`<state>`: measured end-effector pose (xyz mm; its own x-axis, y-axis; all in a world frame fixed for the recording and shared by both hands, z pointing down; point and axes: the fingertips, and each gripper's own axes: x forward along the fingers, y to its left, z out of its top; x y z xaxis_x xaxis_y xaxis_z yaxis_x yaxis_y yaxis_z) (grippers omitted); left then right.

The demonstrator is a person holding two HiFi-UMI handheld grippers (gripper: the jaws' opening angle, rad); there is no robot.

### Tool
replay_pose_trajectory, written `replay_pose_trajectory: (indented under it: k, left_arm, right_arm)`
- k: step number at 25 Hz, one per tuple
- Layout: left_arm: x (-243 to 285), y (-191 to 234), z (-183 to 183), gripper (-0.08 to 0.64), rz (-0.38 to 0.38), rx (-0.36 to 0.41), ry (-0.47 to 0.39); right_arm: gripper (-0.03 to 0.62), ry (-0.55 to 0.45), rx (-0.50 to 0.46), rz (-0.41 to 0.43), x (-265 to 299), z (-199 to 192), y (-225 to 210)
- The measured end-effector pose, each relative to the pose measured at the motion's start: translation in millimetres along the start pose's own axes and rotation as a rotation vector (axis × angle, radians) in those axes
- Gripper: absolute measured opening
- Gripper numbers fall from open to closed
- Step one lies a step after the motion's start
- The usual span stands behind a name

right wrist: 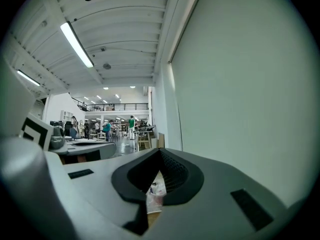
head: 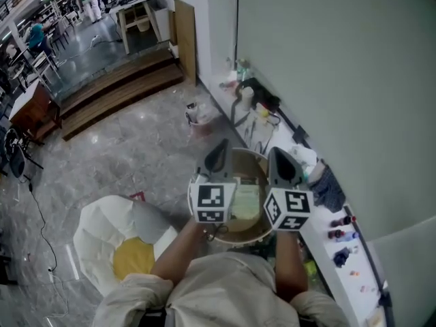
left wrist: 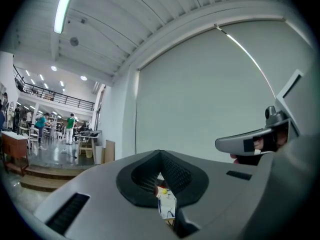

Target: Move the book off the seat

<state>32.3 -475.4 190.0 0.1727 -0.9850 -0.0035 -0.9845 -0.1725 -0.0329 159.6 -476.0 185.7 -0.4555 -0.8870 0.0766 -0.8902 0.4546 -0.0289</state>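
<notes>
A pale green-and-yellow book (head: 246,203) lies flat on a round wooden seat (head: 240,236) just in front of me. Both grippers are held up over it and point forward, away from the book. The left gripper (head: 219,154) hovers above the seat's left side, jaws shut with nothing between them. Over the seat's right side the right gripper (head: 278,158) is also shut and holds nothing. In the left gripper view the shut left gripper (left wrist: 160,158) faces the pale wall, and the right gripper (left wrist: 250,141) shows at the right. The right gripper (right wrist: 160,155) looks along that wall.
A white cushion chair with a yellow centre (head: 121,245) sits on the marble floor at lower left. A white ledge (head: 338,261) with small bottles and clutter runs along the wall on the right. A small bucket (head: 197,118), a leaning wooden board (head: 185,39) and wooden steps (head: 116,90) lie ahead.
</notes>
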Motion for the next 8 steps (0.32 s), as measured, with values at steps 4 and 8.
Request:
replay_pose_trajectory:
  k: [4, 8]
  left_arm:
    - [-6, 4, -9, 0.003, 0.019, -0.010, 0.011]
    - [-5, -1, 1, 0.003, 0.017, 0.019, -0.020]
  right_arm:
    - [0.005, -0.012, -0.030, -0.005, -4, 4, 6]
    - [0.005, -0.065, -0.029, -0.024, -7, 11, 0]
